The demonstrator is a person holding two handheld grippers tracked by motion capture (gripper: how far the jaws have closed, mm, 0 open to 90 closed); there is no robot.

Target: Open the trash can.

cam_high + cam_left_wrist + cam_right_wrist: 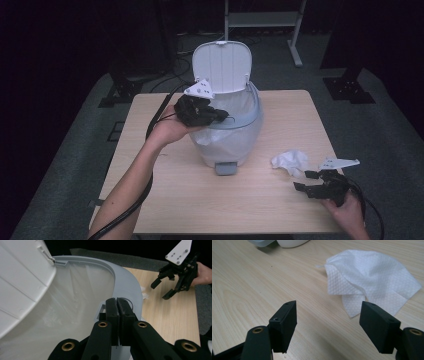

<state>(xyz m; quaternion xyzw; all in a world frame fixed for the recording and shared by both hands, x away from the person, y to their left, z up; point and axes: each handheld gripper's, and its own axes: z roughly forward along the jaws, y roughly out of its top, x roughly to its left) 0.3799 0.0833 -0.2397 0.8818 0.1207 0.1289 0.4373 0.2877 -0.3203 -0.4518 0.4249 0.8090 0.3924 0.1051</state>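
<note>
A small white bin (pixel 227 142) stands mid-table with its lid (pixel 222 62) tipped up and a clear bag lining it. My left gripper (pixel 220 116) hovers over the bin's left rim. In the left gripper view its pads (pixel 112 307) are pressed together above the rim (pixel 125 277), with nothing between them. A crumpled white tissue (pixel 291 161) lies on the table to the right of the bin. My right gripper (pixel 304 180) sits just in front of it, jaws open. The right gripper view shows the tissue (pixel 372 277) just beyond the spread jaws of that gripper (pixel 328 315), untouched.
The bin's grey foot pedal (pixel 226 168) sticks out toward me. The wooden table (pixel 200 200) ends close behind the right hand. Beyond the table are dark floor, stand legs (pixel 297 50) and cables. The left gripper view also shows the right gripper (pixel 162 290) across the table.
</note>
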